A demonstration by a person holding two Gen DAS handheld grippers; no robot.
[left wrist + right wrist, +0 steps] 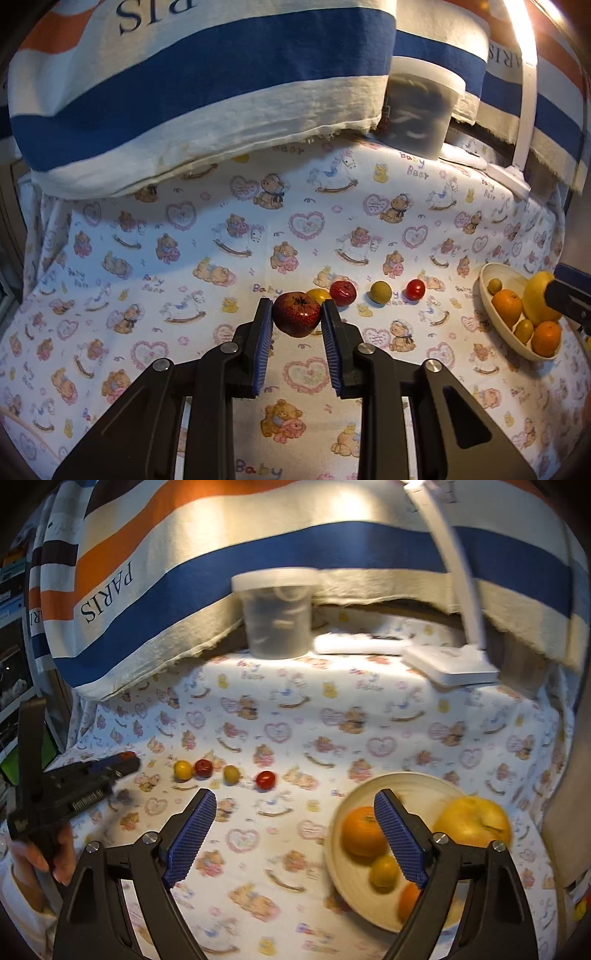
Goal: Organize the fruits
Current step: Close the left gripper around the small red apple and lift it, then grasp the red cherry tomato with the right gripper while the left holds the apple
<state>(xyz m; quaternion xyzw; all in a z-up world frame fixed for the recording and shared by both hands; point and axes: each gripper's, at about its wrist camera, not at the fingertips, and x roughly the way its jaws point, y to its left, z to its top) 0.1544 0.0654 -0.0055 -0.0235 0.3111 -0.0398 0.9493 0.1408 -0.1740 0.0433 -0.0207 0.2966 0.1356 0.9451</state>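
Jaws hover over a bear-print tablecloth (184,258) beneath striped towel (221,92).

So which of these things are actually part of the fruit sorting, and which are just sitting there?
Part of the job:
- dark red fruit in the left gripper
- four small fruits in a row
- bowl of fruit
- right gripper, open

Just lying about:
- tub
- lamp
- striped towel

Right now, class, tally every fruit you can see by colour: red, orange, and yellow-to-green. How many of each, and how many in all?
Red fruits: 3
Orange fruits: 2
Yellow-to-green fruits: 5
Total: 10
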